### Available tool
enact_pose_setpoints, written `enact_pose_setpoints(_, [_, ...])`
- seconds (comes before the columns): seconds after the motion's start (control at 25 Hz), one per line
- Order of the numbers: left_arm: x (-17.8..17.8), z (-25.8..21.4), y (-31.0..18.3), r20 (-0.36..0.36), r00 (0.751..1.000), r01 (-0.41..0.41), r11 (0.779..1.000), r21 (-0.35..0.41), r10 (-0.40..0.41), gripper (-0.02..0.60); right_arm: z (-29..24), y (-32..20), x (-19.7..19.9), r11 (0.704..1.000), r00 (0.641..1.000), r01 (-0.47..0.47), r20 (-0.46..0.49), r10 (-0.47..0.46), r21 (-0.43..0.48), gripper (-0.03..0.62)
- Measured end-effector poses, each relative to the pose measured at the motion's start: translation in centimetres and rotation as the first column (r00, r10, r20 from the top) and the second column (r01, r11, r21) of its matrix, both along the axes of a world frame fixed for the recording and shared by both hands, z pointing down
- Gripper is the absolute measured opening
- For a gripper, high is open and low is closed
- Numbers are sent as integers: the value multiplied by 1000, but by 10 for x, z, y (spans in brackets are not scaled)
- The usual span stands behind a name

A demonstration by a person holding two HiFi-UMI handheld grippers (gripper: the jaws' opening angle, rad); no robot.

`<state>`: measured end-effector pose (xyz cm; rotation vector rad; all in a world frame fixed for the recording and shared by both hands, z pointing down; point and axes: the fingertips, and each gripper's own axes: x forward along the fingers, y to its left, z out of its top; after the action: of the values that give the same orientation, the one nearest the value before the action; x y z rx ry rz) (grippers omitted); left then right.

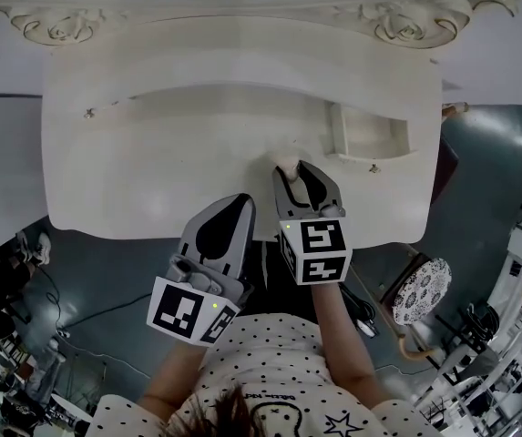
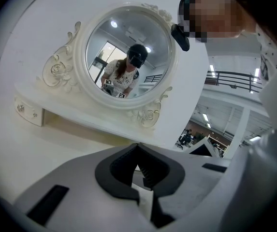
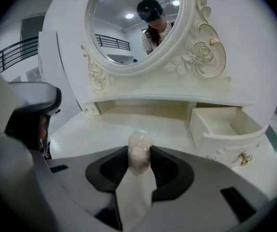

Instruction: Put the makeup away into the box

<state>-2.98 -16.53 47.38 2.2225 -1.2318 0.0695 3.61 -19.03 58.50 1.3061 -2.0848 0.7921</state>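
A small pale pink makeup item [image 3: 140, 150] in a clear wrapper is pinched at the tips of my right gripper [image 3: 140, 157], just above the white vanity tabletop [image 1: 151, 153]. In the head view the item [image 1: 287, 163] sits at the right gripper's [image 1: 290, 175] tip, left of and slightly nearer than the open white drawer box [image 1: 375, 154]. The drawer [image 3: 231, 138] looks empty inside. My left gripper [image 1: 240, 202] hovers at the table's front edge, its jaws together with nothing between them [image 2: 138, 147].
An oval mirror [image 3: 133, 23] in a carved white frame stands at the back of the vanity, over a raised shelf [image 1: 242, 98]. A shut drawer with a small knob [image 2: 21, 109] is at the left. Grey floor and clutter surround the table.
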Motion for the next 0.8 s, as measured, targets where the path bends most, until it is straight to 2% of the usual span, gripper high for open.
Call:
enact_pose_setpoints(0.32, [9,-24,-6,-14,1000,-4,999,52,4,-5,-40,-1,14,997,1000,-9,10,8,78,144])
enact_pose_setpoints(0.52, [16,-45,-6,-20,1000,-20,996,91,21,-5,-75,-3,28,985,1000,-29,7,28,171,144])
enact_pose_setpoints(0.8, [25,-74,-5,-16,999,-48,988,147,51,-5,-123,4,42,969,999,-35,31,29,245,143])
